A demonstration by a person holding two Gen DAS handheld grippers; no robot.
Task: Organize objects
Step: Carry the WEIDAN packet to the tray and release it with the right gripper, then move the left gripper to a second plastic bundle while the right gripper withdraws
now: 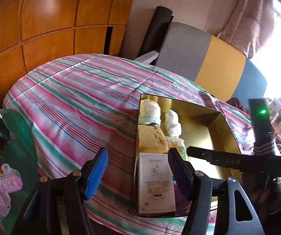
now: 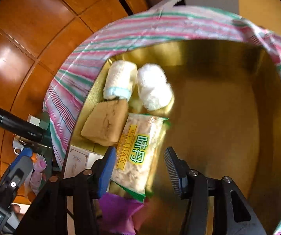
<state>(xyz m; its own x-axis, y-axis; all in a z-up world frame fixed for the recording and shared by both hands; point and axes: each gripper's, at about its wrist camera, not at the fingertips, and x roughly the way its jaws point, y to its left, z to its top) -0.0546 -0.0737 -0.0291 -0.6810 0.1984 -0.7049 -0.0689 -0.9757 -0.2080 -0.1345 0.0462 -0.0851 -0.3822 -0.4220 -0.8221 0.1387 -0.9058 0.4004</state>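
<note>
Our right gripper (image 2: 140, 168) hangs over the gold tray (image 2: 228, 101), its fingers spread wide and gripping nothing. The snack packet (image 2: 138, 150) lies flat in the tray between those fingers, nearer the blue-padded one, which overlaps its edge; whether they touch we cannot tell. Beyond the packet lie a tan sponge (image 2: 105, 125), a rolled cream sock (image 2: 121, 80) and a white fluffy roll (image 2: 152, 88). A purple scrap (image 2: 119, 211) sits under the gripper.

Our left gripper (image 1: 138, 173) hovers at the near end of the tray, fingers wide and empty. A cream box (image 1: 155, 182) stands in the tray just between them. The tray rests on a striped cloth (image 1: 77, 98).
</note>
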